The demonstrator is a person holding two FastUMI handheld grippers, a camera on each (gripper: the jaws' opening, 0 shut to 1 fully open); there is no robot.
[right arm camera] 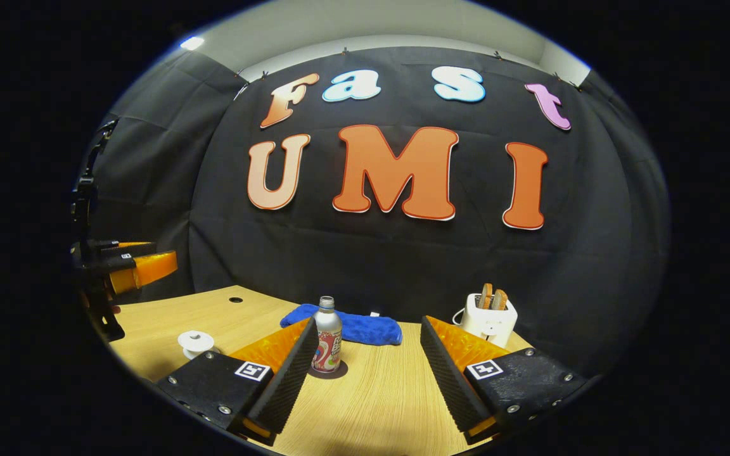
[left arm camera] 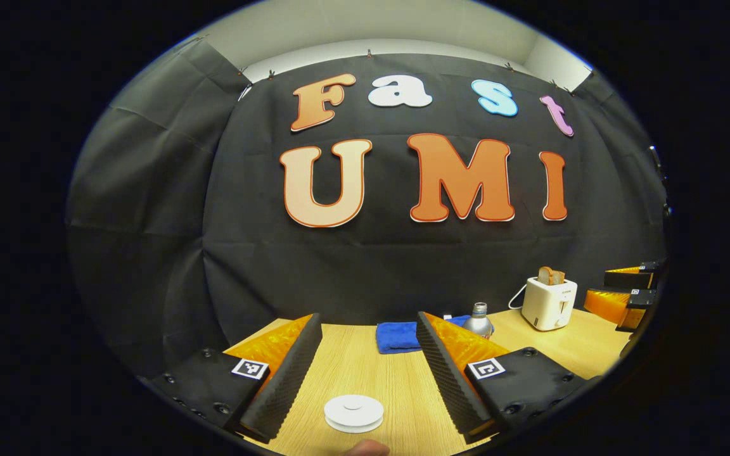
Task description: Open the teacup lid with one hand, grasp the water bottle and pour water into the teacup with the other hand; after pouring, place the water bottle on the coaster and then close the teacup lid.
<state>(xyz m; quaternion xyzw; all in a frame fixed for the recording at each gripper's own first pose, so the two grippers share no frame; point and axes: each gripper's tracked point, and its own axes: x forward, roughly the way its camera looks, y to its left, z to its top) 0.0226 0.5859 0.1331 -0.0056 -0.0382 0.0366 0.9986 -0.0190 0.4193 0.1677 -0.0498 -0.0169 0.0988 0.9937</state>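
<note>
Your left gripper [left arm camera: 368, 373] hangs low over the wooden table [left arm camera: 397, 386] with its jaws spread wide and nothing between them. The teacup lid [left arm camera: 353, 412] sits at 6 o'clock in the left gripper view, centred in the gap, with bare wood on both sides of it.

Your right gripper [right arm camera: 365, 370] is also wide open and empty. In the right gripper view the water bottle [right arm camera: 326, 335] stands upright on the dark coaster [right arm camera: 330, 371] at 7 o'clock, just beside the inner edge of one finger. The lidded teacup [right arm camera: 195, 342] sits near the table's edge at 8 o'clock. A blue towel [right arm camera: 352, 328] lies behind the bottle, and a white toaster [right arm camera: 490, 323] stands at 4 o'clock near the back edge.
</note>
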